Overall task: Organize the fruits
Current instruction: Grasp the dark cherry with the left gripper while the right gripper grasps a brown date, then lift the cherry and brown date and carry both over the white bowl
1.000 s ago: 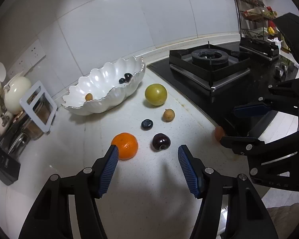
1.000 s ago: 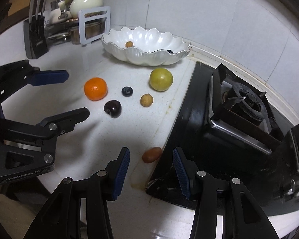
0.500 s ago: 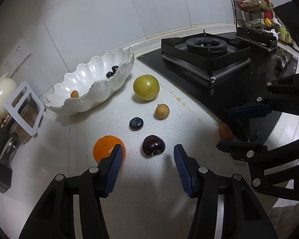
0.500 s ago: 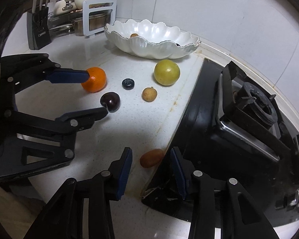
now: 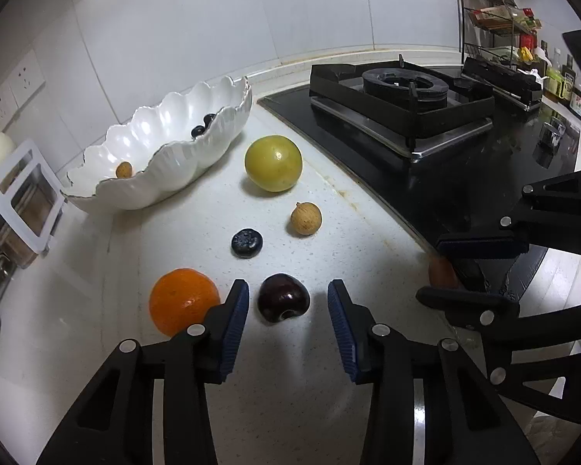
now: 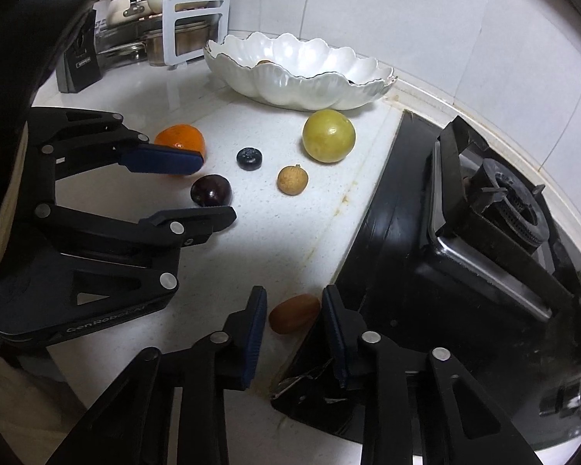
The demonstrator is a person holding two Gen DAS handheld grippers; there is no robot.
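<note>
A dark cherry (image 5: 283,302) lies on the white counter between the fingers of my left gripper (image 5: 286,298). Its jaws are closing, and a gap shows on each side of the cherry. My right gripper (image 6: 293,302) is closing on a small orange-brown fruit (image 6: 294,314) at the hob's edge, with both pads against it. An orange (image 5: 184,302), a blueberry (image 5: 246,243), a longan (image 5: 306,218) and a yellow-green round fruit (image 5: 274,162) lie loose. The white scalloped bowl (image 5: 174,170) behind them holds a longan and two dark fruits.
A black gas hob (image 6: 484,213) fills the right side, its edge right beside the right gripper. A knife block (image 6: 77,58) and a white rack with pots (image 6: 195,27) stand at the back left. A spice rack (image 5: 495,11) stands beyond the hob.
My left gripper moved forward and down so the cherry now sits between its narrowing fingers. The right gripper's jaws closed in onto the small orange-brown fruit.
</note>
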